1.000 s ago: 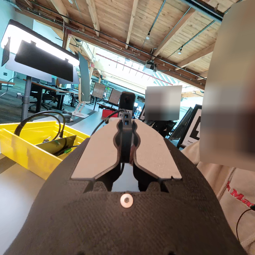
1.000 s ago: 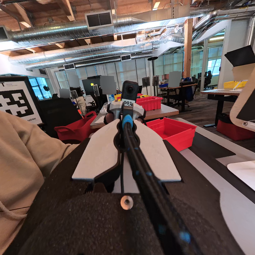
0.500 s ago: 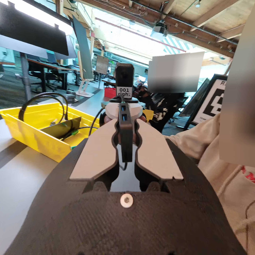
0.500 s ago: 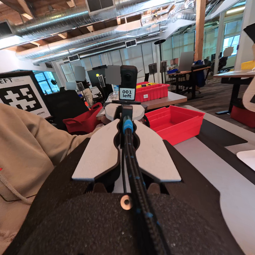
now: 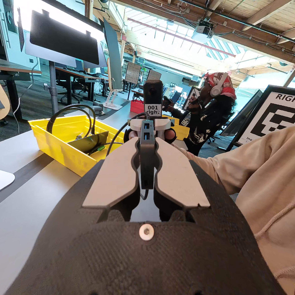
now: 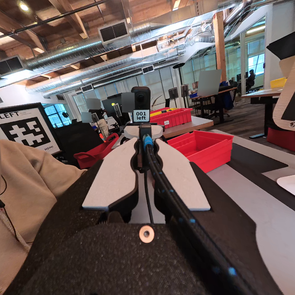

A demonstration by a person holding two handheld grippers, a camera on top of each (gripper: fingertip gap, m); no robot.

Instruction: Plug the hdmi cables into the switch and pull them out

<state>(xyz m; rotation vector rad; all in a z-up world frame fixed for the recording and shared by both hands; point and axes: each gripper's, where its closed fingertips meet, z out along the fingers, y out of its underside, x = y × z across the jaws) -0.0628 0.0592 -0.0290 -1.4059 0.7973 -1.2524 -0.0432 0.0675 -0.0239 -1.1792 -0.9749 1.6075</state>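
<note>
My left gripper (image 5: 147,144) clamps a slim dark switch (image 5: 147,161), its two pale, matte, leaf-shaped fingers (image 5: 115,174) closed flat against the box's narrow sides. The switch is a hard, smooth-cornered plastic bar whose long axis runs straight ahead toward 12 o'clock, two blue ports stacked on the upper face near its far end. A thin black lead hangs from its near end, between the fingers.

My right gripper (image 6: 146,144) meets it head-on, closed on the plug of a cable (image 6: 167,186) with a bright blue collar. The cable is thick, black and braided with blue flecks; it runs from the fingertips back toward 5 o'clock, over the gripper's coarse black body. The plug points at 12 o'clock toward the switch; whether it is seated in a port I cannot tell.

At 10 o'clock in the left wrist view, a glossy yellow plastic bin (image 5: 59,148) sits on the grey table (image 5: 24,199), holding looped black wire. At 2 o'clock in the right wrist view stands a red plastic bin (image 6: 206,150). A beige fleece sleeve (image 5: 249,167) borders both views.
</note>
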